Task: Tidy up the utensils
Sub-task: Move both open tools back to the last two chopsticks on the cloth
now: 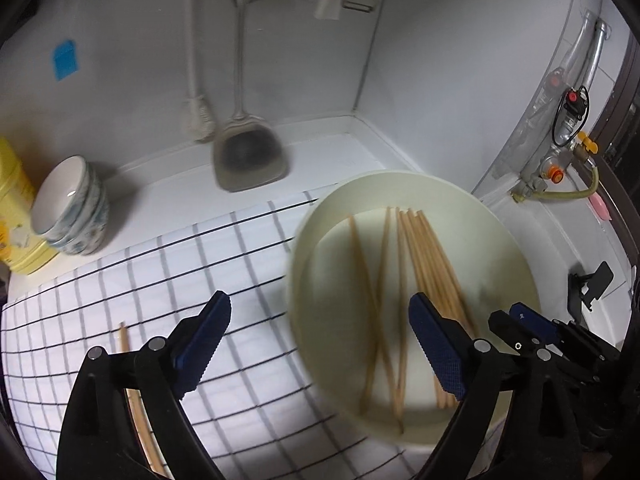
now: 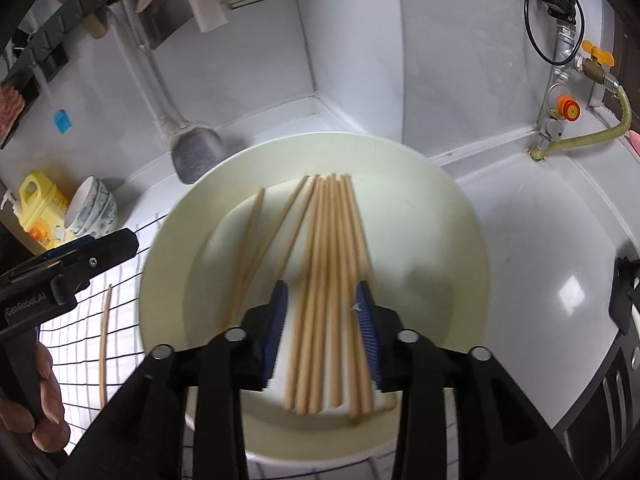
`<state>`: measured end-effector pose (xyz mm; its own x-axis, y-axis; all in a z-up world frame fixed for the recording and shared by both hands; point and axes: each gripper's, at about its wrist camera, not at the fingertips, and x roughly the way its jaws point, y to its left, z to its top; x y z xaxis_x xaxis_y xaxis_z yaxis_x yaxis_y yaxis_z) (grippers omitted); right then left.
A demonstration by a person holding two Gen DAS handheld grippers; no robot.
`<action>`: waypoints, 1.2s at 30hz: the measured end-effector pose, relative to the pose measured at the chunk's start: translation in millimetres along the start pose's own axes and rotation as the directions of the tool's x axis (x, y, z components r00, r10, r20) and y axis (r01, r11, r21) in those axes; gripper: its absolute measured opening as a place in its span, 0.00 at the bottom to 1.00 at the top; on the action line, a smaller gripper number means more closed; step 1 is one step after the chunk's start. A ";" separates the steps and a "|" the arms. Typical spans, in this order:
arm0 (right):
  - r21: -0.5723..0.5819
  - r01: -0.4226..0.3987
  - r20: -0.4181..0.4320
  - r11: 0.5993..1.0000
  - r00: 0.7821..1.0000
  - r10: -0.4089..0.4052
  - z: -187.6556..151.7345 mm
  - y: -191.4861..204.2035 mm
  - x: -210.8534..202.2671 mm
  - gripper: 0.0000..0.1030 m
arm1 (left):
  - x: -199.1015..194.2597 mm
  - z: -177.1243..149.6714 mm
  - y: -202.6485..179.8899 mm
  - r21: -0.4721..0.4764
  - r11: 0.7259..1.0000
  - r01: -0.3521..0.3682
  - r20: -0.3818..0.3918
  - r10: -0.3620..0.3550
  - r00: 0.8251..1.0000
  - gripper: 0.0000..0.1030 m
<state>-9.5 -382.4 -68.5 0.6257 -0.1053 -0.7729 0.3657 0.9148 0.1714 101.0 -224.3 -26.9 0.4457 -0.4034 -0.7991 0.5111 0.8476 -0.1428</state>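
A lone wooden chopstick (image 2: 105, 342) lies on the checked cloth (image 1: 248, 256) by the left tongs (image 1: 316, 344), jaws wide apart and empty. Right of it, slim wooden chopsticks (image 2: 332, 280) lie in the round cream plate (image 2: 460, 240), a bundle running between the right tongs (image 2: 322, 334), jaws apart, unclamped.

We list: a stack of patterned bowls (image 1: 72, 206) at nine o'clock on the white counter (image 1: 168, 184), touching a yellow jug (image 1: 16, 208); a metal spatula (image 1: 250, 160) hanging at twelve o'clock; a gas valve (image 2: 568, 108) with yellow hose (image 2: 600, 136) at two o'clock; a blue sticker (image 1: 65, 59) at ten o'clock.
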 end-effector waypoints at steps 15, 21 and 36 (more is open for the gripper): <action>-0.065 -0.055 0.010 0.996 0.998 0.056 -44.9 86.9 -34.9 0.51 | -70.3 -57.8 82.5 -0.044 0.995 -0.088 0.022 0.089 0.996 0.93; -0.102 -0.081 0.001 0.991 0.997 0.082 -66.8 125.8 -42.6 0.56 | -91.7 -88.6 123.0 -0.093 0.989 -0.115 0.014 0.117 0.993 0.93; -0.180 -0.142 -0.053 0.973 0.989 0.135 -114.4 199.4 -36.6 0.60 | -106.7 -153.2 195.6 -0.181 0.964 -0.194 -0.042 0.190 0.981 0.94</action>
<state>-38.3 -151.6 -75.9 0.6320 0.0397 -0.7740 0.1429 0.9756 0.1667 40.8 37.3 -59.0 0.5034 -0.2203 -0.8355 0.2731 0.9579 -0.0881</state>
